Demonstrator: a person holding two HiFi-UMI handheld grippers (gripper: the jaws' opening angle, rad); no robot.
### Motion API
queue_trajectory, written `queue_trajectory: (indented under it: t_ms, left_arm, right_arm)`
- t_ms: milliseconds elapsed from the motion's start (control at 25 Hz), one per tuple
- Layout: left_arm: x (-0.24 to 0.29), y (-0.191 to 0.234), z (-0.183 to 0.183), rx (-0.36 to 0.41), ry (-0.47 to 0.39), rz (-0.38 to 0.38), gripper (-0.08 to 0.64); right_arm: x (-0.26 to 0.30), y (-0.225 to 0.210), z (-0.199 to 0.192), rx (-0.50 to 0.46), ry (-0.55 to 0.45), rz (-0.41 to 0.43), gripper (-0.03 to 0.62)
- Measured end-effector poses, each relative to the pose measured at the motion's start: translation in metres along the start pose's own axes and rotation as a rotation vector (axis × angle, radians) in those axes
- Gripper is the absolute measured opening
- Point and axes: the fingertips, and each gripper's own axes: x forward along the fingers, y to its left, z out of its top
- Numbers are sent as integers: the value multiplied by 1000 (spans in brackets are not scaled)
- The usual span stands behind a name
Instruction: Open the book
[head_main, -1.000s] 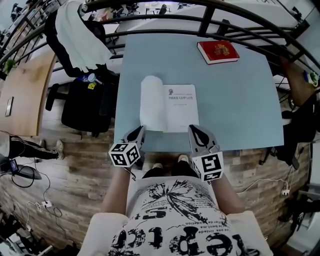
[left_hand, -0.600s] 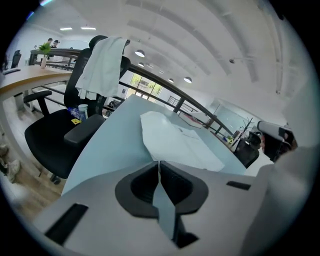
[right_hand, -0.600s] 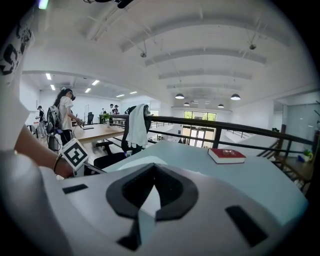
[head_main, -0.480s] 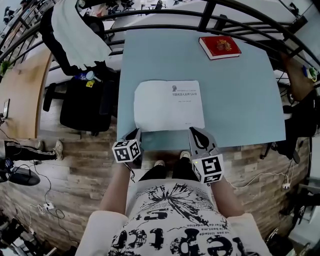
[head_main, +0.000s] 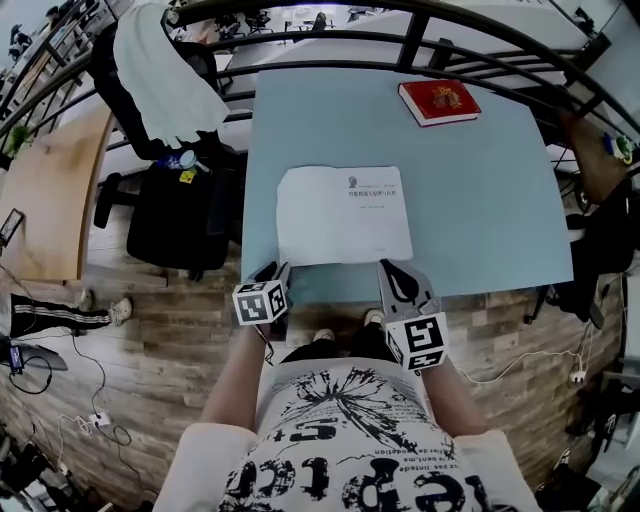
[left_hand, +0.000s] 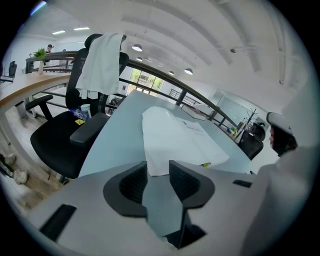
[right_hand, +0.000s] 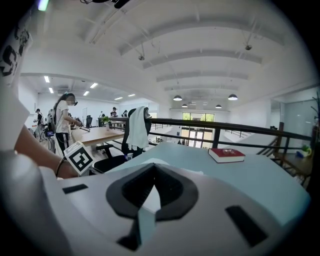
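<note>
Forearms (head_main: 232, 372) reach down to the table (head_main: 480, 200) edge before the book (head_main: 345, 215), left tool (head_main: 272, 270) just opened, empty, right tool (head_main: 396, 272) clenched.

The left tongs (left_hand: 157, 169) fill the lower part of the view. Their two dark jaws stand apart, having just been opening, and only bare pale-blue worktop (left_hand: 117, 125) shows between them. Just beyond the tips lies the book (left_hand: 175, 137), open flat with white pages up, its near corner close to the gap. To the left of the worktop stands a black office chair (left_hand: 60, 140) with a white cloth (left_hand: 102, 65) draped over its back. A dark railing (left_hand: 170, 86) runs past the worktop's far side, and a wooden desk (left_hand: 25, 87) sits further left.
</note>
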Motion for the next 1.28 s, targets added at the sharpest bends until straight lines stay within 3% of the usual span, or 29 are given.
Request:
queue_trajectory:
  t_ms: [160,320,600,960,1120,1280]
  left_arm:
    - [-18,6,16,24,-55,40,137]
    - [-44,-5,46,102,-147,46,127]
    - [-92,-57,114,252,-367,-43,46]
    - [-168,-115,164,437,-604,-141,29]
    - [-192,-132,174,511,-675,-174,25]
    - [-206,-137,181,509,-703,-193,23]
  right_arm:
    - [-1,5,9,-1,-28,-1,11]
    - [-3,13,22,-6,-68,4,11]
    - [-7,14,53,11,-189,5,11]
    - [-13,14,77,10,-273,-27,11]
    - [-14,16,85,-14,-300,-33,11]
    - [-14,19,92,-31,-306,-32,9]
